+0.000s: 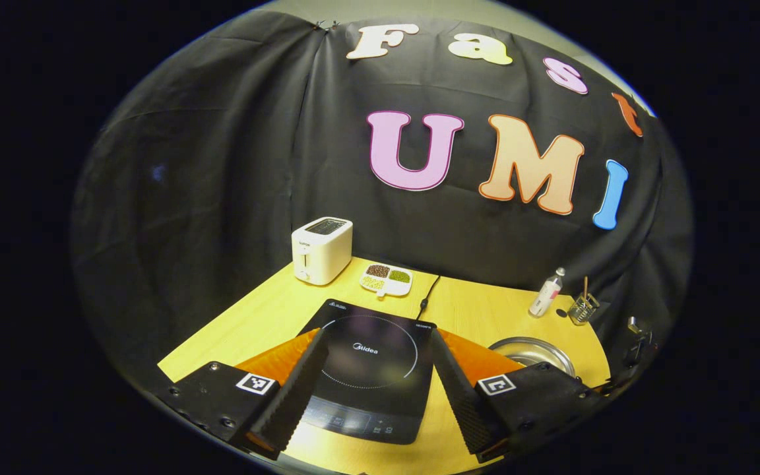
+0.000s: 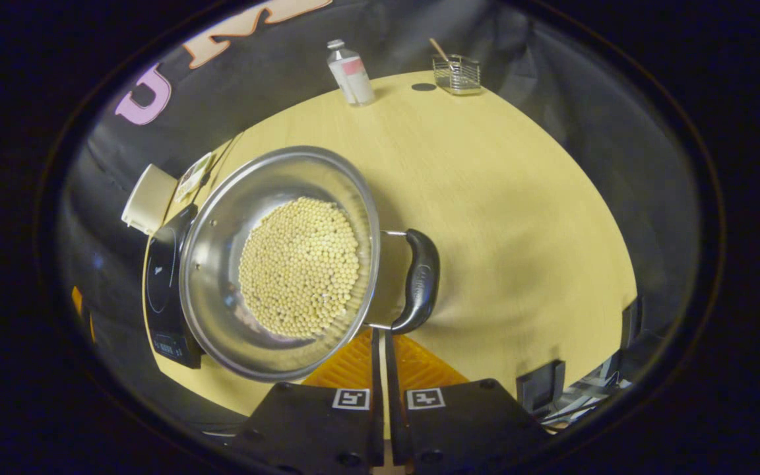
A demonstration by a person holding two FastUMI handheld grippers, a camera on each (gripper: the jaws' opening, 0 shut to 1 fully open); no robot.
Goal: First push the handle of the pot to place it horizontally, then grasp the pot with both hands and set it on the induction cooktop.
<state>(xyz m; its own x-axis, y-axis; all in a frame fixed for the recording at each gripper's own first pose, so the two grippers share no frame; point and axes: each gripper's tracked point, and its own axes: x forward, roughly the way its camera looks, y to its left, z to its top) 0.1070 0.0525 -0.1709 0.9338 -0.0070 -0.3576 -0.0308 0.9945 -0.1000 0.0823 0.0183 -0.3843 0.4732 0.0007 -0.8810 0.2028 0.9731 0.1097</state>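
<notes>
Presently, left gripper [image 1: 377, 389] hovers wide open above the cooktop [image 1: 370, 369], holding nothing; right gripper [image 2: 381, 340], fingers together and empty, points at pot [image 2: 281, 264] handle [image 2: 419, 280].

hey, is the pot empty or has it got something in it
Not empty. In the right gripper view the pot holds a layer of small pale round beans covering most of its bottom, with bare metal wall above them.
</notes>
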